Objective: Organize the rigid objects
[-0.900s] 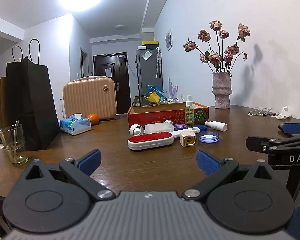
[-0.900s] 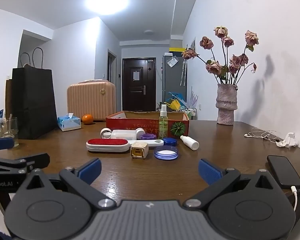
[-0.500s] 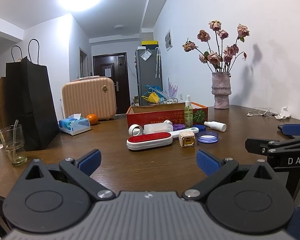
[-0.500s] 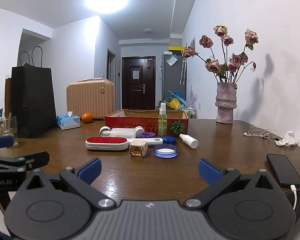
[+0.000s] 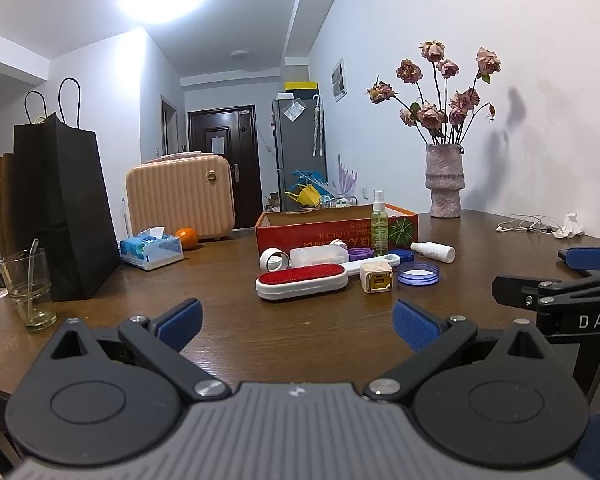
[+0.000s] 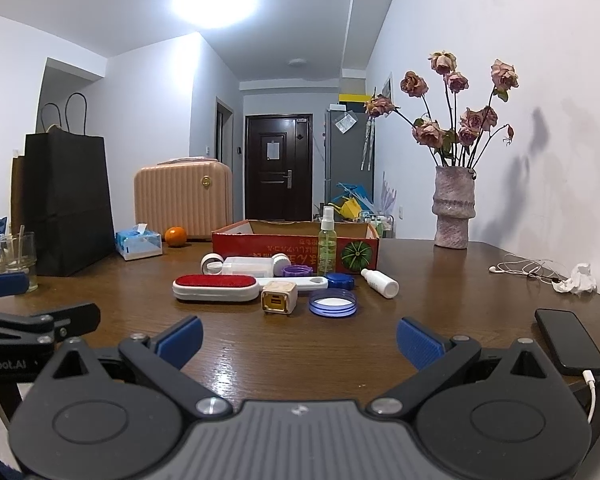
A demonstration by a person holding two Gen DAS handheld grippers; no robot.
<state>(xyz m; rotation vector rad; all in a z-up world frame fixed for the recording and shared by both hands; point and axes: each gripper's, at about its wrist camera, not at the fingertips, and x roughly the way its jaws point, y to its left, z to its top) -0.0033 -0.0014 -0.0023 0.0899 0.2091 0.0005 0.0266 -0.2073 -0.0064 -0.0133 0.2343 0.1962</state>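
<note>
Both our left gripper (image 5: 296, 322) and right gripper (image 6: 299, 338) gape fully, holding nothing. The clutter sits at twelve o'clock before the red cardboard box (image 6: 296, 242). The tall green spray bottle (image 6: 326, 242) could topple if we reach past the red-topped white lint brush (image 6: 216, 286).

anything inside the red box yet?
Cannot tell. Only the red box's front wall, rim and a strip of bare inner cardboard show from both low views; its floor is hidden. The spray bottle stands in front of it, on the table.
</note>
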